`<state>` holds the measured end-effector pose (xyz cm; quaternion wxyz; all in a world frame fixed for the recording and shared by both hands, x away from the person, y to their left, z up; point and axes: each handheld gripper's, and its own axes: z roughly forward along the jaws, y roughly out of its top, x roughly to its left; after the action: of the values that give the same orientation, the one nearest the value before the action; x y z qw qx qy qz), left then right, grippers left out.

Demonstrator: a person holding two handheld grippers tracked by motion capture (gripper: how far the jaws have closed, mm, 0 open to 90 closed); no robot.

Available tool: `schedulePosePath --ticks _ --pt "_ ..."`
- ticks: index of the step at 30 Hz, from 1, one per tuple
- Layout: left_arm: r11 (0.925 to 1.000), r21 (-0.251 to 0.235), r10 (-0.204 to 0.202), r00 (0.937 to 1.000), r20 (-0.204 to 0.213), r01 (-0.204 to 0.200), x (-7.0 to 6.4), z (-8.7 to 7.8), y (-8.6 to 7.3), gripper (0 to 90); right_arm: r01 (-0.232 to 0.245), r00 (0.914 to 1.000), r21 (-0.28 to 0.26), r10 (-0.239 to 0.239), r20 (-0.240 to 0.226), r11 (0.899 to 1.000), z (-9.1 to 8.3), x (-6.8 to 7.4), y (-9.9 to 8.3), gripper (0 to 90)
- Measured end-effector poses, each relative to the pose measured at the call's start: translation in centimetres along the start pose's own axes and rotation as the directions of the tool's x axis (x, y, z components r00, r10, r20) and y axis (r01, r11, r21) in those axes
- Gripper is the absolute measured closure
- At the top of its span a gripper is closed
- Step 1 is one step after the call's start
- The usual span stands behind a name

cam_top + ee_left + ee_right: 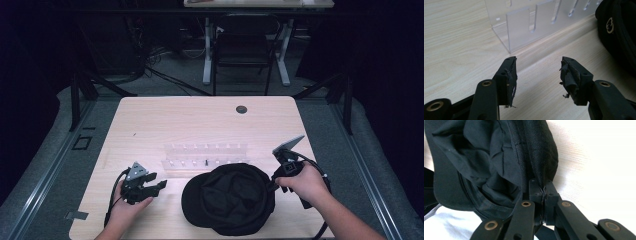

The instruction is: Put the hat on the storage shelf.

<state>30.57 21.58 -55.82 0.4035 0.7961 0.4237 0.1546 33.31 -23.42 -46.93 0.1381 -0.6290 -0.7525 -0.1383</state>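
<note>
The right claw is clamped on the edge of the black cap, which lies on the counter just in front of the clear rack. The left claw is released, holding nothing, near the cap's left side. Maintain the right pinch and bring the left claw onto the opposite edge before lifting.

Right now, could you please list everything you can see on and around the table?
Cap: one, black, near edge of the table, its rim pinched.
Rack: one, clear plastic with slots, mid-table behind the cap.
Table: one, light wood, with a dark round hole near the far edge.
Chair: one, black, on the floor beyond the table.
Left tongs: black, open, over bare wood left of the cap.
Right tongs: black, shut on the cap's rim.
Hands: two, left hand, right hand.
</note>
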Motion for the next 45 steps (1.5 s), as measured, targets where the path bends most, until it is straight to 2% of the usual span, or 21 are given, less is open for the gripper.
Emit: schedulePosePath --ticks 8,12,16,17,19,20,25,26,30,34,36,37,40,41,44,45 --pt "1.0000 -0.001 -0.001 1.0000 -0.001 0.001 0.0 0.0 0.0 47.1 0.002 0.9996 -0.008 -0.002 0.028 1.000 -1.3 0.7 0.1 88.2" --pt "1.0000 -0.001 -0.004 1.0000 0.001 0.004 0.0 0.0 0.0 47.1 0.004 0.9998 -0.007 -0.004 0.022 1.000 -2.5 1.1 0.2 88.2" --pt "1.0000 0.000 -0.001 1.0000 0.000 0.001 0.0 0.0 0.0 47.1 0.009 0.9991 -0.012 -0.009 0.041 1.000 -3.6 1.6 0.2 88.2" --pt "1.0000 0.000 -0.001 1.0000 -0.001 0.001 0.0 0.0 0.0 47.1 -0.001 0.9991 -0.030 0.002 0.042 1.000 -3.9 1.8 0.2 88.2" --pt "1.0000 0.000 -0.002 1.0000 -0.001 0.002 0.0 0.1 0.0 47.1 0.005 0.9989 -0.021 -0.004 0.047 1.000 -4.5 2.0 0.2 88.2" --pt "1.0000 0.000 -0.002 1.0000 -0.001 0.002 0.0 0.1 0.0 47.1 -0.004 0.9987 -0.037 0.006 0.051 0.999 -4.6 2.1 0.2 88.2" --pt "1.0000 0.006 -0.002 1.0000 0.002 0.002 0.0 0.0 0.0 47.1 -0.002 0.9990 -0.024 0.003 0.044 1.000 -6.0 2.4 0.5 88.2" --pt "1.0000 0.006 -0.002 1.0000 0.002 0.002 0.0 0.0 0.0 47.1 -0.011 0.9988 -0.039 0.013 0.046 0.999 -6.1 2.6 0.5 88.2" --pt "1.0000 0.006 -0.001 1.0000 0.002 0.001 0.0 0.0 0.0 47.1 0.000 0.9984 -0.020 0.002 0.057 1.000 -6.8 2.8 0.6 88.2" --pt "1.0000 0.005 0.000 1.0000 0.000 0.000 0.0 0.0 0.0 47.1 -0.029 0.9988 -0.028 0.030 0.037 0.999 -7.7 3.1 0.8 88.1" --pt "1.0000 0.005 -0.001 1.0000 0.000 0.001 0.0 0.0 0.0 47.1 -0.024 0.9991 -0.021 0.025 0.035 0.999 -8.0 3.1 0.8 88.1" --pt "1.0000 0.006 -0.002 1.0000 0.001 0.002 0.0 0.0 0.0 47.1 -0.035 0.9993 -0.018 0.035 0.014 0.999 -8.3 3.2 0.9 88.1" --pt "1.0000 0.005 -0.001 1.0000 0.000 0.001 0.0 0.0 0.0 47.1 -0.043 0.9991 -0.024 0.043 0.000 0.999 -8.5 3.2 0.8 88.1" --pt "1.0000 0.006 -0.002 1.0000 0.000 0.002 0.0 0.0 0.0 47.1 -0.031 0.9991 -0.003 0.031 -0.030 1.000 -8.9 3.1 0.9 88.2" --pt "1.0000 0.005 -0.001 1.0000 -0.001 0.001 0.0 0.0 0.0 47.1 -0.044 0.9967 -0.011 0.043 -0.070 0.999 -9.2 3.3 0.8 88.1" --pt "1.0000 0.005 -0.003 1.0000 0.000 0.003 0.0 0.0 0.0 47.1 -0.044 0.9967 -0.011 0.043 -0.070 0.999 -9.2 3.3 0.8 88.1"
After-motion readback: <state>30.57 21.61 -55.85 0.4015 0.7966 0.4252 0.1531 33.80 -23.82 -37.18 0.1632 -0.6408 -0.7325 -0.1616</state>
